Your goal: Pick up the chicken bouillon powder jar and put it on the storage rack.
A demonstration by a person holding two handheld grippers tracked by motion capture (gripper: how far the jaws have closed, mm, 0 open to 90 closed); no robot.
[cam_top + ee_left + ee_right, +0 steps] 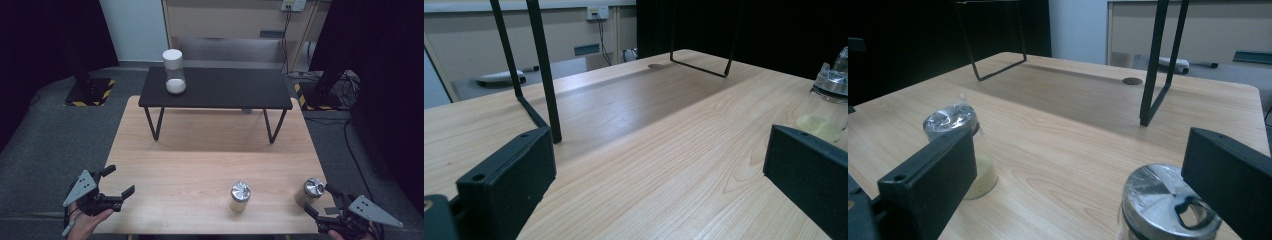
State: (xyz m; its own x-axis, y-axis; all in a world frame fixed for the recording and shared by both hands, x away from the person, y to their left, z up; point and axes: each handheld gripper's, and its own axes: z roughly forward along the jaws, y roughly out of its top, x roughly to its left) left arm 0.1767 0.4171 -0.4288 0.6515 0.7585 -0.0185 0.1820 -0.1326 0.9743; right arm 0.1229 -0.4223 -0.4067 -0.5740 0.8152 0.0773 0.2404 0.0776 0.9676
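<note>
- Wooden table (200, 165) carries a black shelf (215, 89), with a white-capped jar (174, 71) on it at eleven o'clock.
- Near jar (310, 192) stands at five o'clock, just ahead of the right gripper (320, 200), whose jaws are spread, nothing gripped yet.
- Middle jar (240, 196) waits untouched.
- Left gripper (120, 181) at seven o'clock gapes empty.

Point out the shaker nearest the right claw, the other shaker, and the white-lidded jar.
near shaker (311, 191), high view, metal lid.
other shaker (240, 196), high view, metal lid.
white-lidded jar (174, 71), high view, glass body.
</note>
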